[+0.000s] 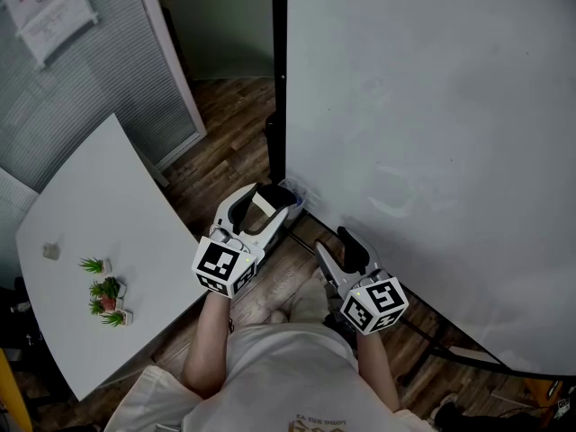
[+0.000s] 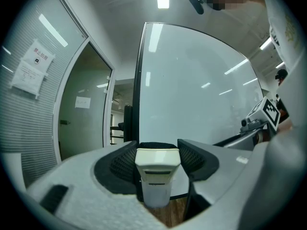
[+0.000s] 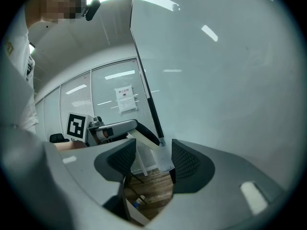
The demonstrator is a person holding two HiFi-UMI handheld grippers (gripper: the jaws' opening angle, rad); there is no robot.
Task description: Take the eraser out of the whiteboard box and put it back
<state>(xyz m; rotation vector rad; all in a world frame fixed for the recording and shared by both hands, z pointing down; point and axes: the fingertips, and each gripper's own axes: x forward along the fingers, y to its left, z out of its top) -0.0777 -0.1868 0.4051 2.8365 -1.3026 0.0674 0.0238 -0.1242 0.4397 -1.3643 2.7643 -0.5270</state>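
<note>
My left gripper [image 1: 266,198] is shut on a cream eraser [image 1: 264,206], held level near the lower left corner of the whiteboard [image 1: 432,151]. In the left gripper view the eraser [image 2: 156,176] stands upright between the two black pads [image 2: 122,164]. A clear whiteboard box [image 1: 302,193] sits on the board's edge just right of the eraser. My right gripper [image 1: 340,252] hangs open lower right with nothing between its jaws. The right gripper view shows its jaws [image 3: 153,163] empty, with the left gripper and eraser [image 3: 140,139] beyond them.
A white table [image 1: 135,241] with small potted plants [image 1: 106,293] stands to the left. A glass partition [image 1: 81,88] and a doorway are behind it. The floor is wood, and the whiteboard stand's dark foot [image 1: 450,354] runs along the lower right.
</note>
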